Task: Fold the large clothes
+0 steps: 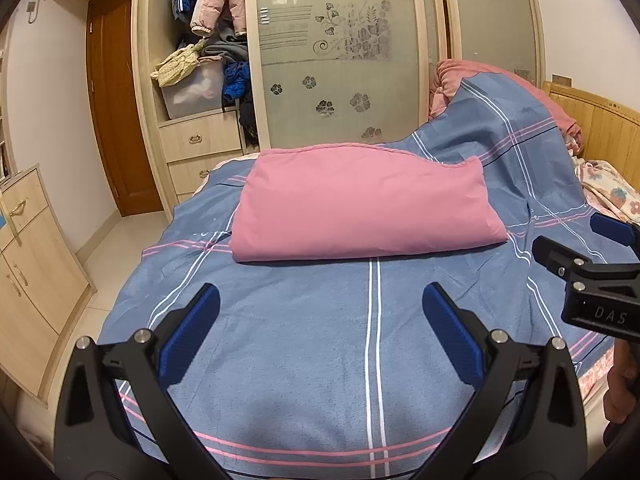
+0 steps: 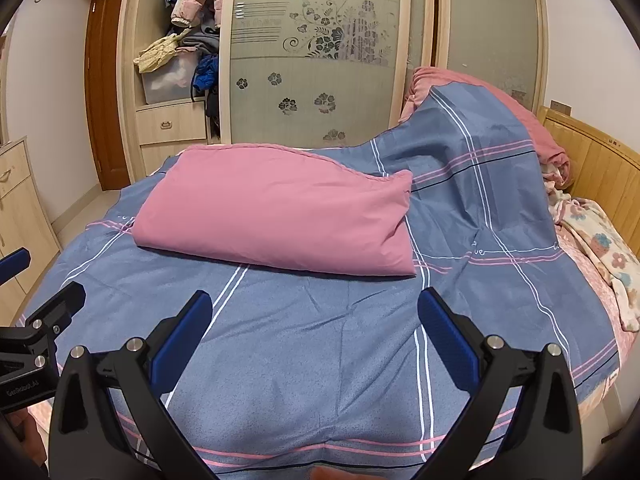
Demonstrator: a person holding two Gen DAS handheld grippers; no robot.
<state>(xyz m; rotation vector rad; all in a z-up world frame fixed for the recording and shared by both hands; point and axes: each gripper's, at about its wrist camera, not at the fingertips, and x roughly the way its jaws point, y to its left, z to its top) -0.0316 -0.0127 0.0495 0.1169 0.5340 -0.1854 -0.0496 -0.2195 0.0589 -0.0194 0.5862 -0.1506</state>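
A pink cloth [image 1: 360, 204] lies folded into a thick rectangular bundle on the blue plaid bedspread [image 1: 304, 344], in the middle of the bed; it also shows in the right wrist view [image 2: 280, 216]. My left gripper [image 1: 320, 300] is open and empty, hovering over the bedspread a short way in front of the bundle. My right gripper [image 2: 316, 304] is open and empty, likewise in front of the bundle, and shows at the right edge of the left wrist view [image 1: 600, 248]. The left gripper shows at the left edge of the right wrist view [image 2: 36, 304].
The blue bedspread [image 2: 480, 184] rises over a pink quilt heap [image 2: 532, 120] at the back right. A floral blanket [image 2: 608, 260] lies by the wooden headboard [image 2: 600, 160]. A wardrobe with frosted sliding doors [image 1: 340, 52] and open shelves of clothes stands behind. A cabinet [image 1: 28, 264] stands at left.
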